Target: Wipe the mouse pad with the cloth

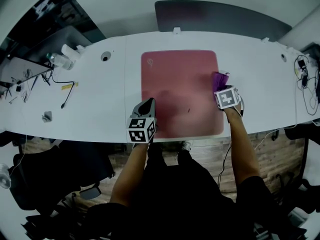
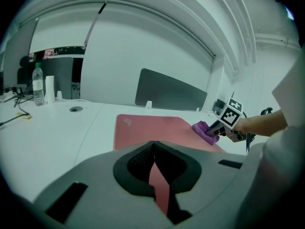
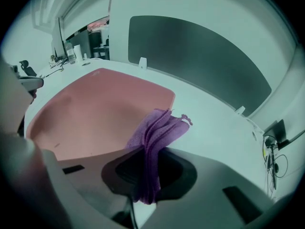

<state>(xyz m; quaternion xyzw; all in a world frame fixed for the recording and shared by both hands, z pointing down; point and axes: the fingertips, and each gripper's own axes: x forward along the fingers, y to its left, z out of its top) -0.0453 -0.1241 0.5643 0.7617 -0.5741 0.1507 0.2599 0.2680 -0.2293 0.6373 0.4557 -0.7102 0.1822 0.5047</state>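
A large pink mouse pad (image 1: 180, 91) lies flat on the white desk (image 1: 100, 109). A folded purple cloth (image 3: 155, 140) is pinched between the jaws of my right gripper (image 1: 222, 86), which is shut on it at the pad's right edge; the cloth (image 1: 220, 79) touches the pad there. My left gripper (image 1: 146, 105) sits at the pad's near left edge, shut, with nothing in it; the pad (image 2: 157, 128) shows just beyond its closed jaws. From the left gripper view the right gripper (image 2: 217, 128) and cloth (image 2: 204, 130) are at the pad's far right.
A dark partition panel (image 1: 220, 16) stands behind the desk. A water bottle (image 1: 60, 60) and cables (image 1: 62, 81) lie at the far left, more cables (image 1: 305, 74) at the right end. A round grommet hole (image 1: 105, 56) is left of the pad.
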